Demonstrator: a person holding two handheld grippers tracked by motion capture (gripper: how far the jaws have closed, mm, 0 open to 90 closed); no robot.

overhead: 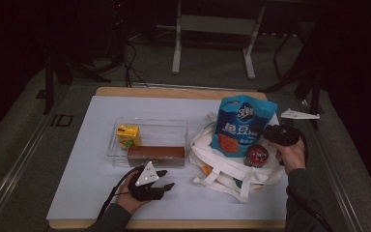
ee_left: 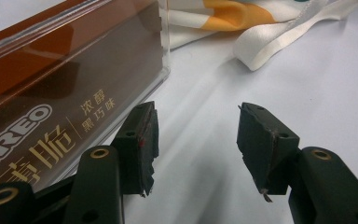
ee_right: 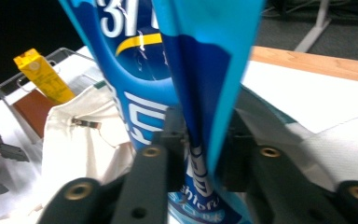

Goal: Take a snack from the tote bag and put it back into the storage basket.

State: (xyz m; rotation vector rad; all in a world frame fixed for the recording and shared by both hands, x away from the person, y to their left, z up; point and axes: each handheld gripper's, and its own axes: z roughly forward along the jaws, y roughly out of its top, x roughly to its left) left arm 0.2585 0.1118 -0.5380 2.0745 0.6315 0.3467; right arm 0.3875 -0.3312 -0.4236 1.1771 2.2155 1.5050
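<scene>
Two hand-held grippers work here: the right hand-held gripper [ee_right: 200,140] is clamped on a fold at the blue bag's [overhead: 241,123] edge, the bag standing upright above the tote [overhead: 224,166], long axis vertical, rising straight ahead of the jaws. The left hand-held gripper [ee_left: 193,144] rests released on the bench [overhead: 92,159], holding nothing, the brown box [ee_left: 65,88] just beside it, well away from the bag.

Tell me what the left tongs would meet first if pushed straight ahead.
Probably nothing soon: the open left tongs point along bare white tabletop, past the brown biscuit box; farther on lies the cream canvas bag's strap.
</scene>
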